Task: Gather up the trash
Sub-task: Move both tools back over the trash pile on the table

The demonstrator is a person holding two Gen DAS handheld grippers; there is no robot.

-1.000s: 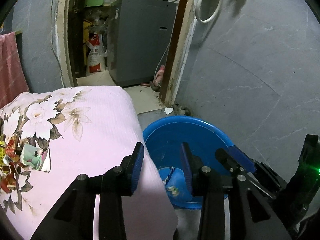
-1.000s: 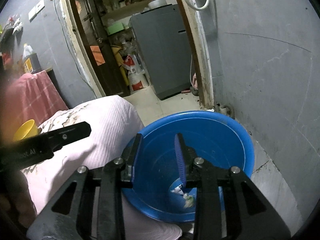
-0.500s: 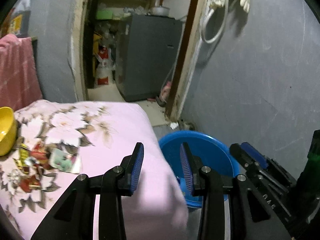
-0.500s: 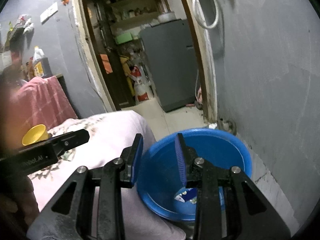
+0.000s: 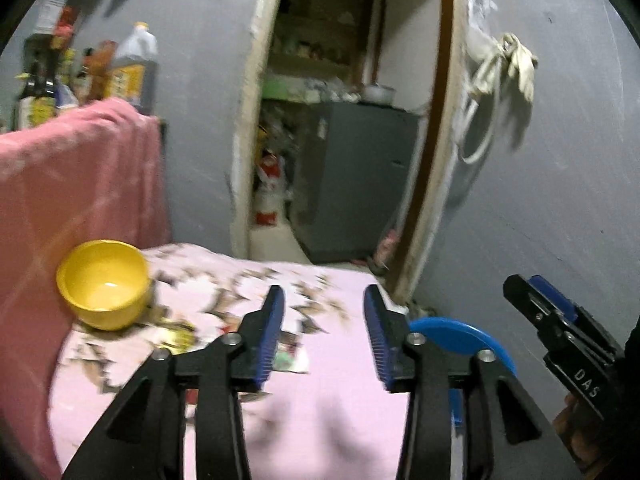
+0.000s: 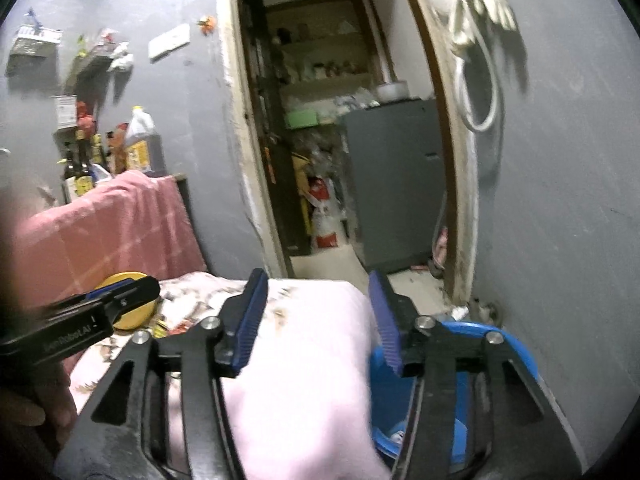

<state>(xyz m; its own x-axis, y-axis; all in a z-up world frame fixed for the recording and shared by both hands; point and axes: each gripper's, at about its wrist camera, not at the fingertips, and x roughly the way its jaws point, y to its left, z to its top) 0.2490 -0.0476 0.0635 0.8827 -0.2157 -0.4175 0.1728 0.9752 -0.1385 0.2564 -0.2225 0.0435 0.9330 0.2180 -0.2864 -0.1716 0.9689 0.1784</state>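
A blue plastic basin (image 5: 464, 338) stands on the floor beside a table under a pink floral cloth (image 5: 340, 392); it also shows in the right wrist view (image 6: 516, 356), with scraps at its bottom (image 6: 398, 436). Wrappers (image 5: 292, 360) lie on the cloth near a yellow bowl (image 5: 104, 284). My left gripper (image 5: 323, 336) is open and empty above the cloth. My right gripper (image 6: 316, 320) is open and empty, over the table's corner and the basin's left rim.
A pink towel (image 5: 76, 184) hangs at the left under bottles (image 5: 132, 68). A doorway at the back leads to a grey cabinet (image 5: 356, 176). A grey wall (image 5: 552, 200) with a hanging hose (image 5: 484, 128) bounds the right.
Both grippers have risen and tilted up away from the basin, swinging left toward the table. The yellow bowl has come into view. Both stay open and empty.
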